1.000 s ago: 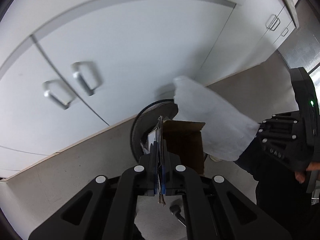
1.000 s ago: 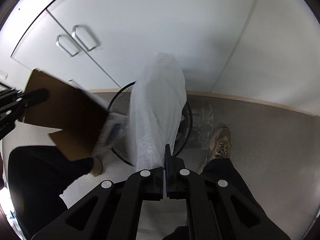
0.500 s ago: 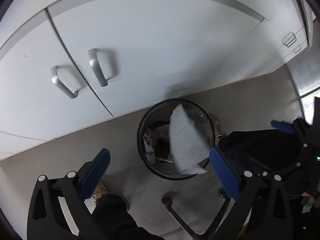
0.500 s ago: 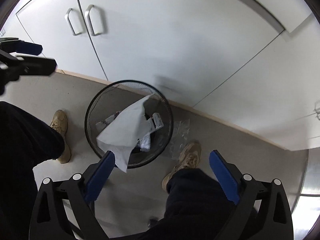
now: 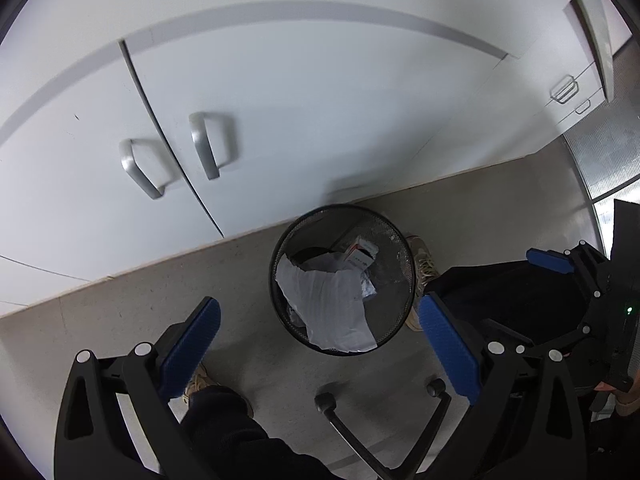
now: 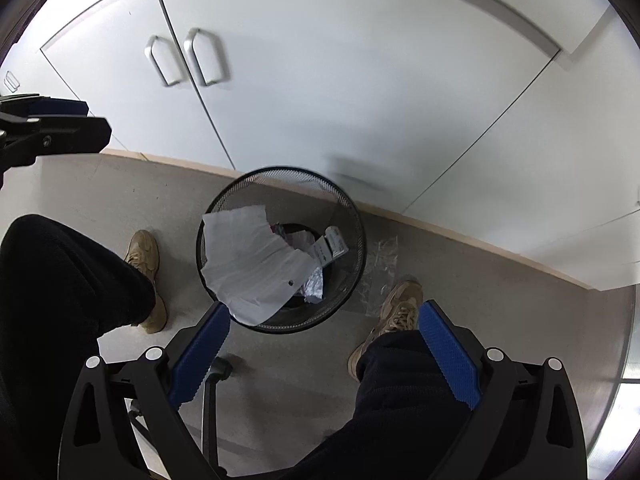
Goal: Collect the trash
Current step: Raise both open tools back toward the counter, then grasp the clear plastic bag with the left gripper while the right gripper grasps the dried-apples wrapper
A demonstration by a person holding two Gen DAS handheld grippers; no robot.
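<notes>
A black mesh wastebasket [image 5: 400, 256] [image 6: 352, 216] stands on the floor by the white cabinets. A white foam sheet [image 5: 332, 308] [image 6: 252, 264] lies across its mouth, one edge hanging over the near rim. Small boxes [image 5: 360, 252] [image 6: 332, 246] and crumpled wrappers lie under it. My left gripper [image 5: 320, 352] hangs above the basket, pointing down, open and empty. My right gripper [image 6: 324, 352] is likewise open with nothing between its blue pads. The right gripper [image 5: 576, 276] also shows at the right edge of the left wrist view, and the left gripper [image 6: 56, 128] at the left edge of the right wrist view.
White cabinet doors with metal handles [image 5: 204, 148] [image 6: 200, 56] rise behind the basket. The person's dark trouser legs and tan shoes [image 6: 400, 312] [image 6: 144, 256] flank it. A clear plastic scrap [image 6: 380, 264] lies on the floor to its right. A chair base with castors [image 5: 332, 404] is near.
Both grippers opened wide. The cardboard and the white foam sheet dropped into the basket, and the sheet has settled across its mouth. Both grippers rose a little.
</notes>
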